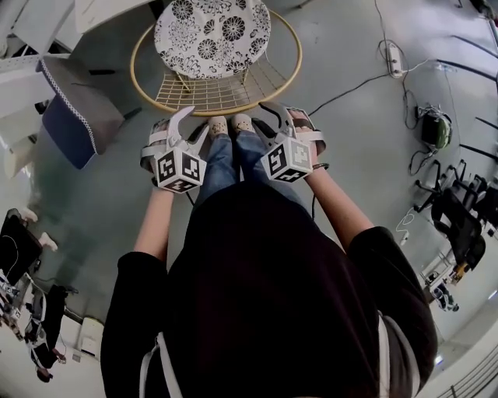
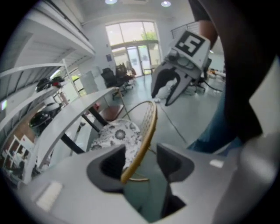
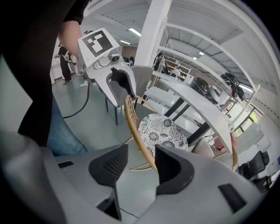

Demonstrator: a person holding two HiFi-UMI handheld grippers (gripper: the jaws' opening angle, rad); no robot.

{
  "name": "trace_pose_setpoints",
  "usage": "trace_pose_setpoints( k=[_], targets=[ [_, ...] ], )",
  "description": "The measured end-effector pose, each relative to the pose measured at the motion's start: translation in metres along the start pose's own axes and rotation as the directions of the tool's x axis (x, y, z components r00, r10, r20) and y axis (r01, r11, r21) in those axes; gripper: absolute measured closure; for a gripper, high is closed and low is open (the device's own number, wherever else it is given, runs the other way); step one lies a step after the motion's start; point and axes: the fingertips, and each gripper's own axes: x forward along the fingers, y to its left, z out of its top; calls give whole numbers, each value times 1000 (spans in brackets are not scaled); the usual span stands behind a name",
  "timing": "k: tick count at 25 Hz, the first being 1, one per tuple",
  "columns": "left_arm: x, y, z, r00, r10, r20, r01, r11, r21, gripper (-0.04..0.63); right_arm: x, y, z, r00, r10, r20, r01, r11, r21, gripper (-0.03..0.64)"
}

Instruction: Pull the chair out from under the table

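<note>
The chair has a round gold wire back rim point(image 1: 218, 107) and a floral seat cushion point(image 1: 212, 35); it stands just ahead of my feet, near the white table point(image 1: 101, 12). My left gripper point(image 1: 193, 123) and right gripper point(image 1: 282, 116) point down at the near arc of the rim, side by side. In the left gripper view the rim point(image 2: 146, 131) runs between the jaws of the left gripper point(image 2: 141, 164), close to the left pad, with a gap on the other side. In the right gripper view the rim point(image 3: 133, 120) passes between the jaws of the right gripper point(image 3: 141, 168), beside the right pad. Both stand open.
A blue-grey padded seat with white trim point(image 1: 74, 113) stands left of the chair. A power strip with cables point(image 1: 393, 58) lies on the grey floor at the right, and black office chairs point(image 1: 459, 218) stand further right. My shoes point(image 1: 229, 124) are between the grippers.
</note>
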Motion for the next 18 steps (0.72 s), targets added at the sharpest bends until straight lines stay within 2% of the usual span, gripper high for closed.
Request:
trace_pose_setpoints(
  k=[3, 5, 9, 12, 14, 18],
  targets=[
    [13, -3, -14, 997, -22, -69, 31, 991, 131, 349, 13, -2, -12, 998, 2, -70, -8, 996, -86, 432],
    [22, -4, -23, 993, -25, -119, 51, 973, 224, 336, 23, -4, -20, 993, -3, -119, -16, 986, -165, 422],
    [43, -6, -41, 976, -19, -219, 104, 918, 383, 311, 45, -6, -36, 978, -18, -209, -47, 952, -301, 416],
    [57, -4, -54, 960, -6, -282, 147, 863, 484, 313, 60, -7, -45, 970, -6, -242, -84, 930, -359, 416],
    [65, -2, -61, 948, -10, -319, 184, 835, 519, 313, 70, -9, -51, 962, -3, -272, -111, 907, -405, 416],
    [77, -2, -74, 920, -35, -390, 256, 808, 531, 321, 86, -13, -59, 945, -24, -326, -155, 846, -510, 416]
  ],
)
